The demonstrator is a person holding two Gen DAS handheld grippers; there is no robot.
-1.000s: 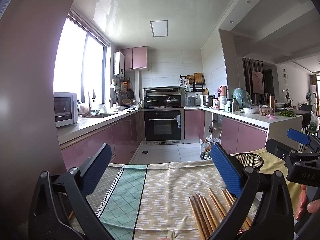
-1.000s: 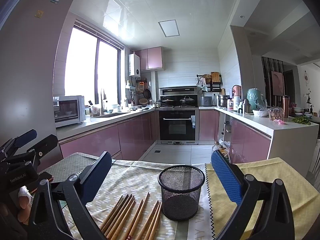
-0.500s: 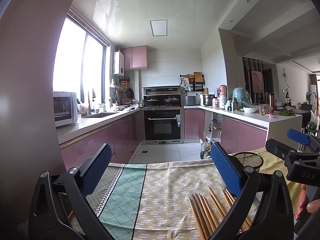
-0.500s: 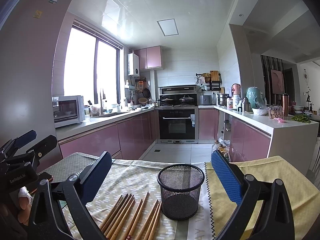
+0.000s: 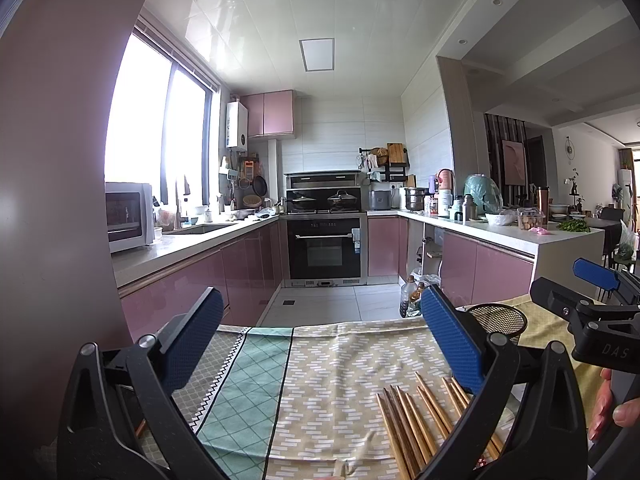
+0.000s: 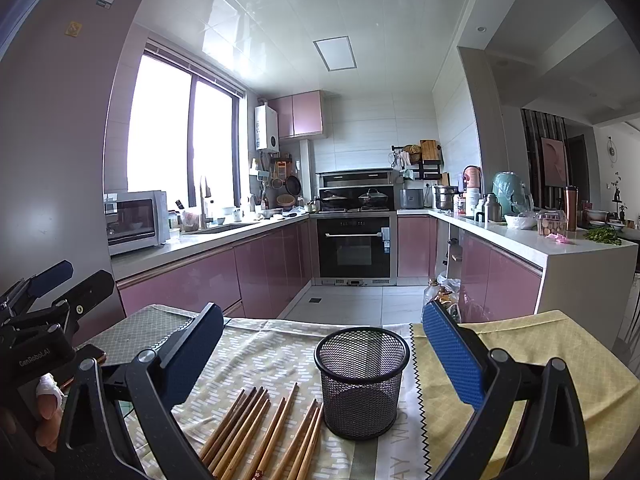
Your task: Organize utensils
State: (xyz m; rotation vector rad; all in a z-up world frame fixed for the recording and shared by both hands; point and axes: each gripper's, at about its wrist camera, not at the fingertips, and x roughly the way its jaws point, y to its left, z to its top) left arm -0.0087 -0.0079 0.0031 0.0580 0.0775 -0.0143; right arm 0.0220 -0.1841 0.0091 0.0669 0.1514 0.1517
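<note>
From the left wrist, the left claw gaped wide and empty; its right finger hid part of the brown wooden chopsticks and black mesh cup. From the right wrist, the right claw gaped wide, chopsticks lying just beside the whole cup on the cloth-covered bench, their near ends cut off.

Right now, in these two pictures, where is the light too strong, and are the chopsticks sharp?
Left wrist view: the window is blown out white and the ceiling shows glare; the chopsticks are fairly sharp. Right wrist view: same white window, fisheye bending at the edges; chopsticks and mesh cup are clear.
</note>
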